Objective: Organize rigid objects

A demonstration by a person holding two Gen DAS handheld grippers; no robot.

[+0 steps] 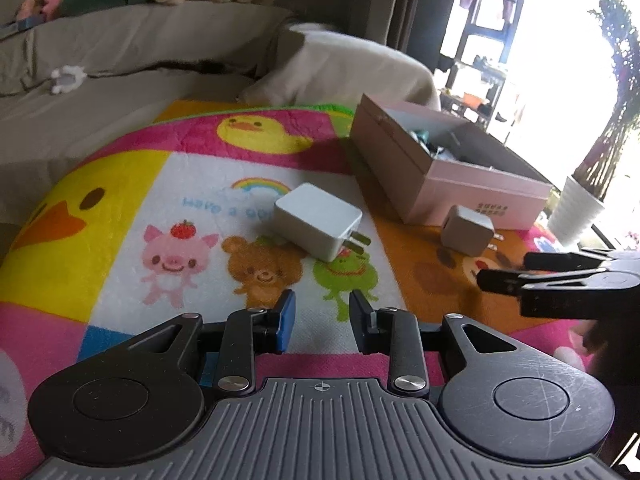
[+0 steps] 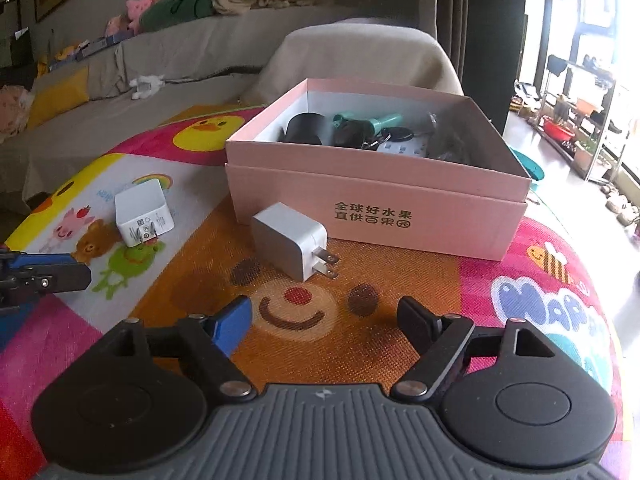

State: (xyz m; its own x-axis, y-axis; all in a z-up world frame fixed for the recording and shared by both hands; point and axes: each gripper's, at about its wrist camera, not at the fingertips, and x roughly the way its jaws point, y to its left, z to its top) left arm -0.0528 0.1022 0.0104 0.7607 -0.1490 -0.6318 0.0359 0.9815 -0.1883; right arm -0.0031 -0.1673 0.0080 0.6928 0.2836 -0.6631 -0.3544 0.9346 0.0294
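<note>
Lining up the right tool (image 2: 324,308), spread wide and empty, on the small charger (image 2: 290,240) lying on the mat (image 2: 400,280) just in front of the pink box (image 2: 380,216), prongs (image 2: 326,266) pointing near and right. Best closed across the two flat side faces, well clear of the prongs, low enough to catch the body rather than skim its top edge. Worth squaring up first, the charger lying at a slant to the tool's line. Then, most likely, lifted over the near wall and set down among the things already in the box.

Left tool (image 1: 323,298) held narrow but not pressed together, pinching nothing, aimed at the big charger (image 1: 318,220) farther left on the mat, well apart from the box.

Hard to judge: free room in the box, seen only as a dark jumble with something teal and a key-like bunch, the near part of its floor hidden behind the wall. Unclear too what lies under the mat. Window glare washing out the far right side.
</note>
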